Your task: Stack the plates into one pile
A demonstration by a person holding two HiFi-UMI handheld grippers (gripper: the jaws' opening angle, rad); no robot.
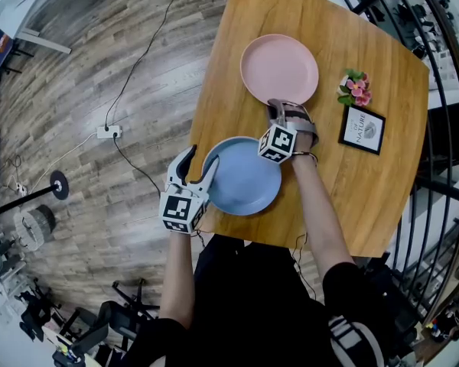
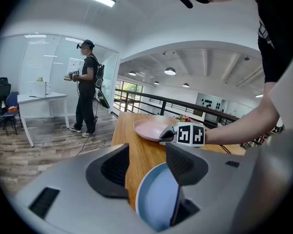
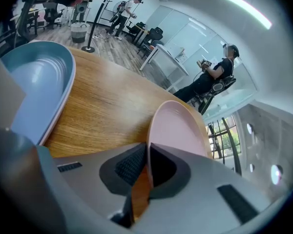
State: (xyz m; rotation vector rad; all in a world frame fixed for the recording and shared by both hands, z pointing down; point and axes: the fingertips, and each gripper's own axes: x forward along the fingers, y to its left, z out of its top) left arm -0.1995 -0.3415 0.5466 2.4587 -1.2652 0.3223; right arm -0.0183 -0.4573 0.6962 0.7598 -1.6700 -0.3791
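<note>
The right gripper (image 3: 146, 167) pinches the pink plate's (image 3: 178, 130) rim. The left gripper (image 2: 146, 167) gapes wide, the blue plate (image 2: 158, 204) just beside it.

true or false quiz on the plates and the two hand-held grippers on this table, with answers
1. The right hand-held gripper is shut on the rim of the pink plate. True.
2. The left hand-held gripper is clamped on the blue plate. False: its jaws stand apart at the plate's edge and do not press on it.
3. The blue plate sits on top of the pink plate. False: the two lie apart, side by side on the table.
4. A small framed picture lies next to some pink flowers. True.
</note>
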